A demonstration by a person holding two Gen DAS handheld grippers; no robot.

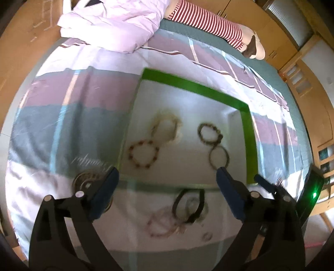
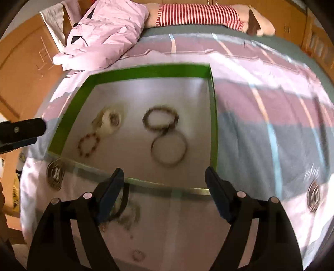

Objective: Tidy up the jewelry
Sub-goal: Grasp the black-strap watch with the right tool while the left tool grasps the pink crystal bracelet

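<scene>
A green-walled tray (image 1: 196,88) (image 2: 146,70) lies on the bed. In it are a red bead bracelet (image 1: 143,154) (image 2: 88,144), a pale pearl bracelet (image 1: 167,128) (image 2: 108,122), a dark bead bracelet (image 1: 208,132) (image 2: 160,121) and a thin dark bangle (image 1: 219,157) (image 2: 169,148). A heap of loose jewelry (image 1: 181,212) (image 2: 125,210) lies on the sheet before the tray. A small ring (image 1: 207,236) (image 2: 138,255) lies nearer. My left gripper (image 1: 167,177) is open and empty above the tray's near edge. My right gripper (image 2: 165,177) is open and empty too.
Round patterned discs lie on the sheet (image 1: 87,179) (image 2: 56,174) (image 2: 314,195). A pink duvet (image 1: 112,23) (image 2: 104,31) and a striped plush toy (image 1: 208,23) (image 2: 198,17) lie at the bed's far end. Wooden cupboards surround the bed. The left gripper shows in the right wrist view (image 2: 20,130).
</scene>
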